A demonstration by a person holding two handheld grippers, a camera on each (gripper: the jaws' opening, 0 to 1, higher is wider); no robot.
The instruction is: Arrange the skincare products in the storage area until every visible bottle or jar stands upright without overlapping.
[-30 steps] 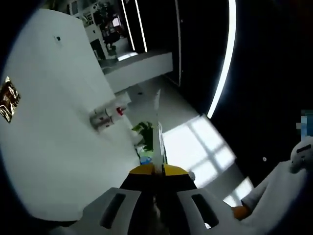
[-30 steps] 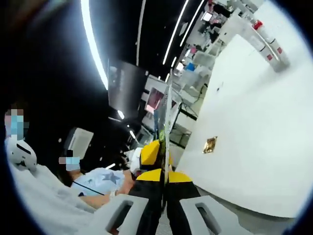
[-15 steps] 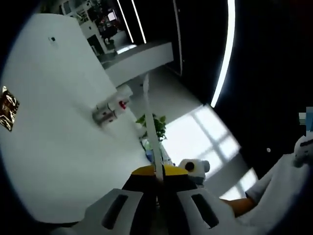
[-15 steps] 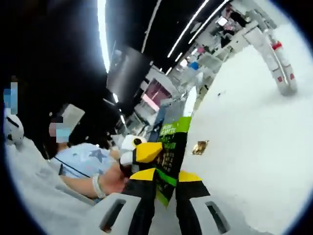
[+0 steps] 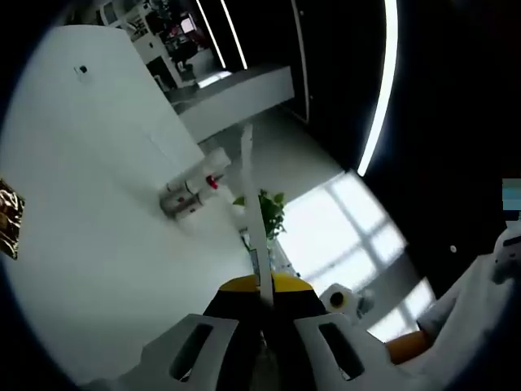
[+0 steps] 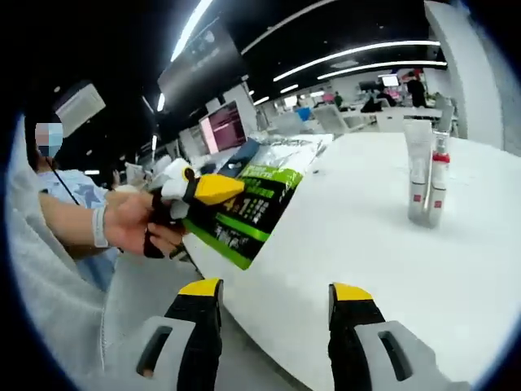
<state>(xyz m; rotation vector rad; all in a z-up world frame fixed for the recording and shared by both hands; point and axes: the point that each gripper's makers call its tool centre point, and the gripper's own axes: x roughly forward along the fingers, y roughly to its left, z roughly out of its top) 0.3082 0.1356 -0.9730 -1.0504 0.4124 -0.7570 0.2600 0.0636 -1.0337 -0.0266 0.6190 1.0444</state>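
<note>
Left hand-held gripper (image 5: pixel 262 287): jaws pressed on thin green-black packet (image 6: pixel 248 204), seen edge-on in its own view. Same gripper seen in right gripper view at worktop (image 6: pixel 366 244) edge, person's hand (image 6: pixel 134 224) on it. Right hand-held gripper (image 6: pixel 275 292): jaws spread, nothing between. Two skincare tubes (image 6: pixel 425 173) upright, touching, well in from worktop edge; labels unreadable. Gold item (image 5: pixel 8 230) near worktop edge, cut off.
</note>
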